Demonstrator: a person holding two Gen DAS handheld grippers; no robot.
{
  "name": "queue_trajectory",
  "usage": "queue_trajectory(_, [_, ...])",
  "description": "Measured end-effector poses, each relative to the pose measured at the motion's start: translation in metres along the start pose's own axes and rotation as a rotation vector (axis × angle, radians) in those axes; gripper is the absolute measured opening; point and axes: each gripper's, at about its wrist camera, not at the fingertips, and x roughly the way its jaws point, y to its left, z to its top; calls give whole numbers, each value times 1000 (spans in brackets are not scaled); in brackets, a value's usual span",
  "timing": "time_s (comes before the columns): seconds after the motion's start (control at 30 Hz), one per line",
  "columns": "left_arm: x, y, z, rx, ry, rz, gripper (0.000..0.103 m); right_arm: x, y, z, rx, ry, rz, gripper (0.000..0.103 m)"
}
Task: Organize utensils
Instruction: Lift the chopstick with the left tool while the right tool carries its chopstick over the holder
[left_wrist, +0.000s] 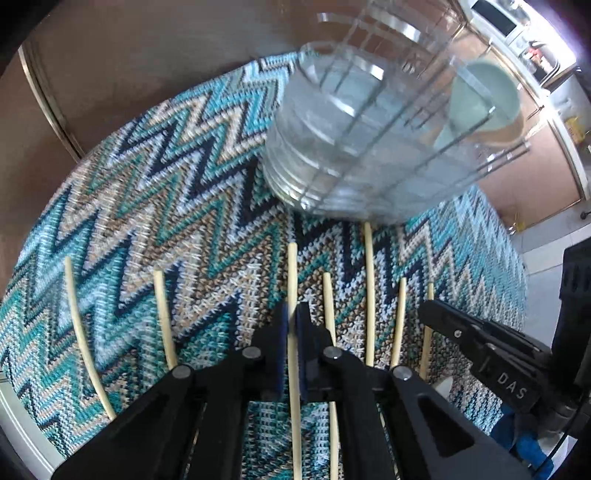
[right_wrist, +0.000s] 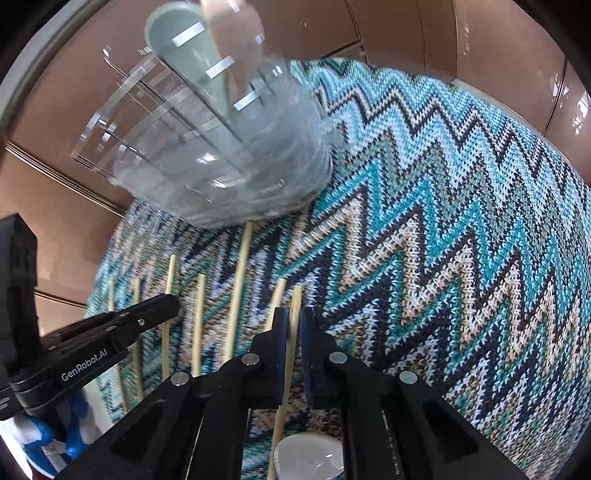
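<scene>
Chopsticks lie parallel on the zigzag mat (left_wrist: 155, 192), long axes pointing toward the clear holder (left_wrist: 369, 140) ahead. Left gripper (left_wrist: 293, 325) pinches one chopstick (left_wrist: 292, 280); right gripper (right_wrist: 291, 328) clamps another chopstick (right_wrist: 295, 306). Both grippers sit similarly near the holder.

Seven thin pale bamboo chopsticks (left_wrist: 369, 291) are being seen lying flat and roughly parallel on the zigzag-knit teal, navy and beige round mat (left_wrist: 155, 192), near its front edge. A clear ribbed acrylic utensil holder (left_wrist: 354, 147), divided into compartments, is standing upright beyond their tips, a pale green spoon (left_wrist: 484, 99) being held inside it.
</scene>
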Motion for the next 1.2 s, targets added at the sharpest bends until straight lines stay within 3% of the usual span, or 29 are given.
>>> queue_trajectory(0.33, [-55,12,-19,-16,-207,-73,4,-54,6,-20,-40,-176,100,6])
queue_trajectory(0.63, [-109,11,-45,10,-392,-78,4,-107,21,-42,-82,-339,147,6])
queue_trajectory(1.2, [-174,14,-76,11,-553,-99,4,-176,62,-74,-158,-525,154,6])
